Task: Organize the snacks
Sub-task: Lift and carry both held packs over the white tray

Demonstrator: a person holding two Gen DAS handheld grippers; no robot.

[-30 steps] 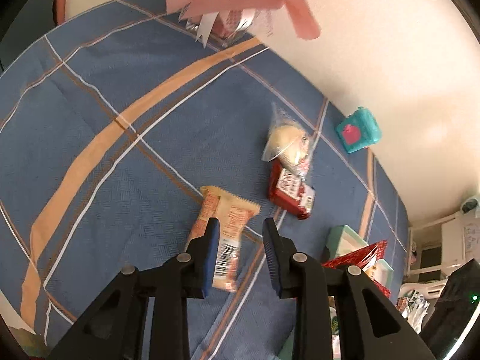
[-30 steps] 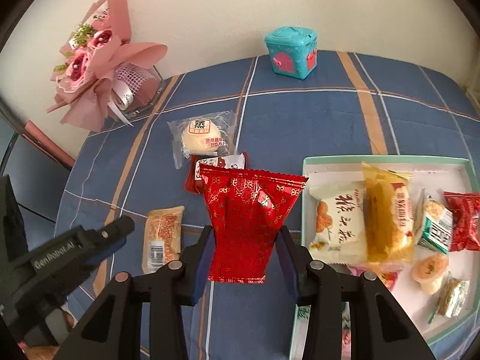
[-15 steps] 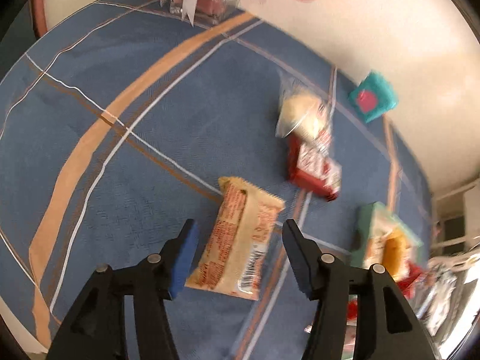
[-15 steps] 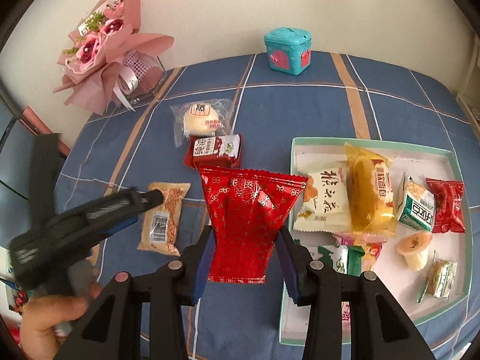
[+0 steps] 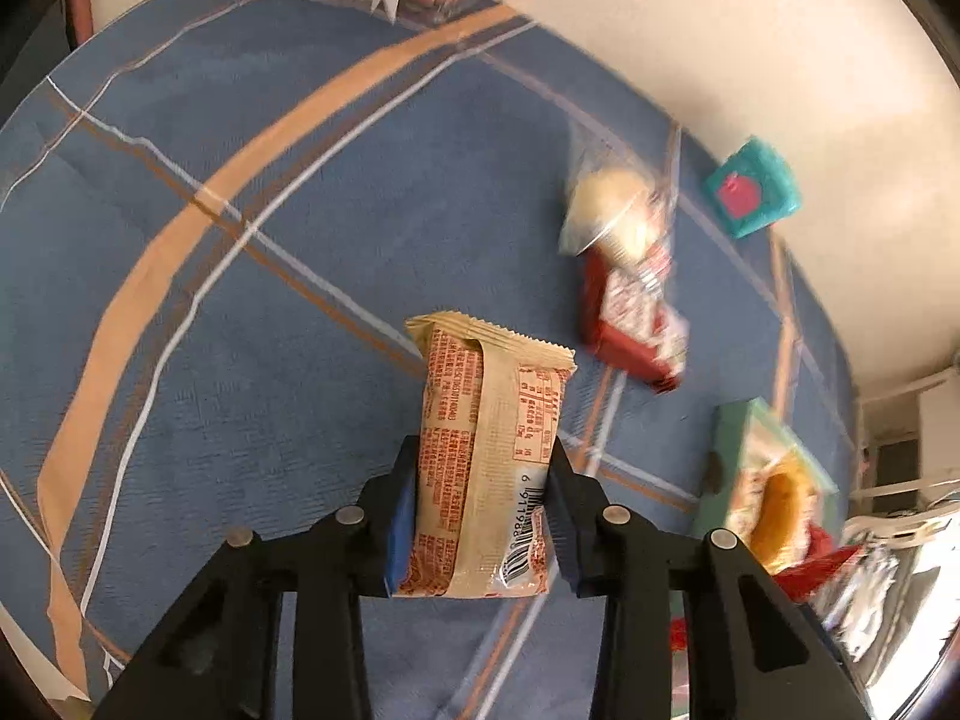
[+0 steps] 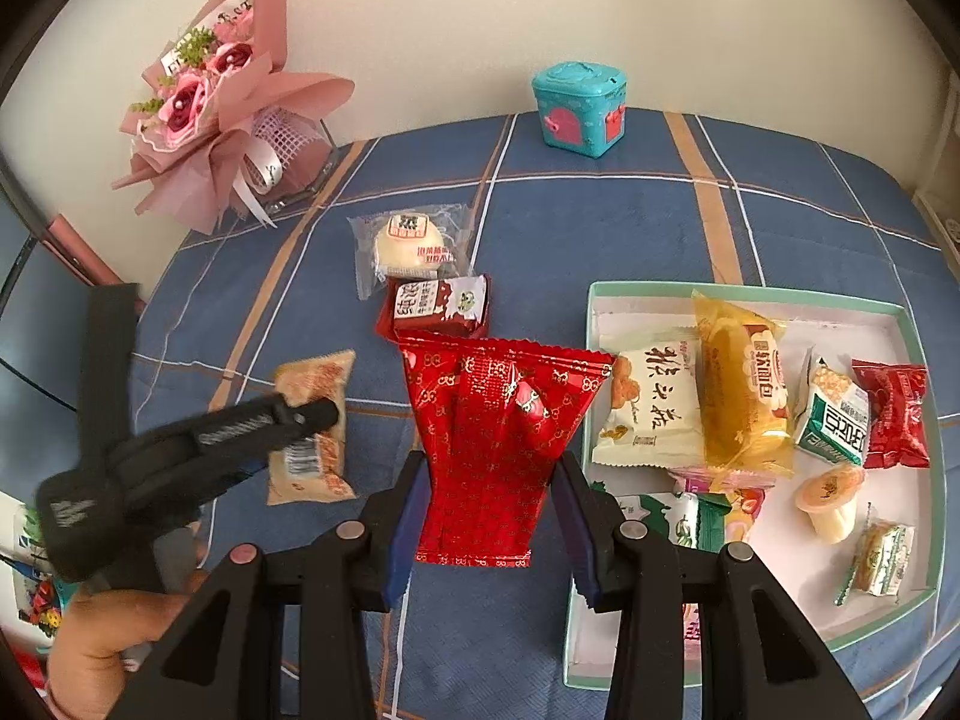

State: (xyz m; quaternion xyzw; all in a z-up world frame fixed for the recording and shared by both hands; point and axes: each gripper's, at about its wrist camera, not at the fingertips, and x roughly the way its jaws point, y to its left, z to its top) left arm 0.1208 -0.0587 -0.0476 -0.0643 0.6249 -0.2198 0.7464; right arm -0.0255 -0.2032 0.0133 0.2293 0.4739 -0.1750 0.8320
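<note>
Left wrist view: the left gripper (image 5: pixel 483 513) has just closed its jaws on the tan snack packet (image 5: pixel 486 456), pads pressing both long sides. The blue plaid tablecloth (image 5: pixel 240 300) lies bare to the left and toward the far edge by the wall. To the right, blurred, lie a clear-wrapped bun (image 5: pixel 612 216) and a red packet (image 5: pixel 633 324), touching; the teal box (image 5: pixel 753 186) stands near the far edge.

Right wrist view: the right gripper (image 6: pixel 489 516) holds a red foil pouch (image 6: pixel 498 438) between its jaws. The snack tray (image 6: pixel 750 294), crowded with packets, sits just right of it near the cloth's right edge. A pink bouquet (image 6: pixel 222 114) fills the far left corner.
</note>
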